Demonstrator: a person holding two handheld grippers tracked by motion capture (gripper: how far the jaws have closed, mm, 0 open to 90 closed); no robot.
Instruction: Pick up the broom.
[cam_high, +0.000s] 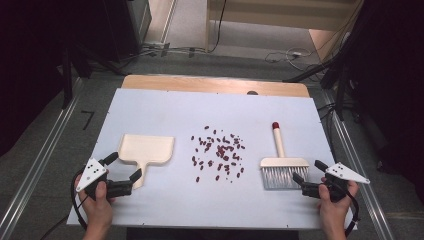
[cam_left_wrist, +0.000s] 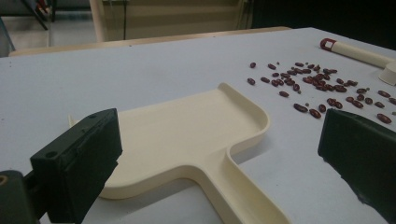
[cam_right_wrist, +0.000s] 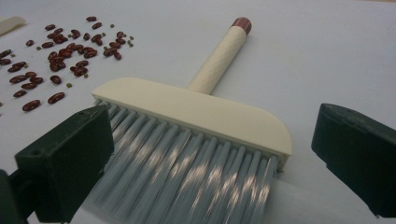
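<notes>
A cream dustpan (cam_high: 146, 150) lies flat at the table's left, its short handle pointing toward the person. My left gripper (cam_high: 123, 166) is open just behind it; in the left gripper view the dustpan (cam_left_wrist: 187, 135) handle runs between the wide-apart jaws of the left gripper (cam_left_wrist: 219, 149), untouched. Several dark red beans (cam_high: 218, 150) lie scattered mid-table. To the right rests a cream brush (cam_high: 283, 162) with grey bristles and a red-capped handle pointing away. My right gripper (cam_high: 310, 171) is open at its bristle end. In the right gripper view the brush (cam_right_wrist: 196, 112) bristles lie between the right gripper (cam_right_wrist: 210, 154) jaws.
The white table (cam_high: 165, 105) has a wooden strip along its far edge. Metal rails run along both sides on the floor, with cables and dark stands beyond. Beans (cam_left_wrist: 322, 86) lie right of the dustpan, and beans (cam_right_wrist: 56, 56) left of the brush.
</notes>
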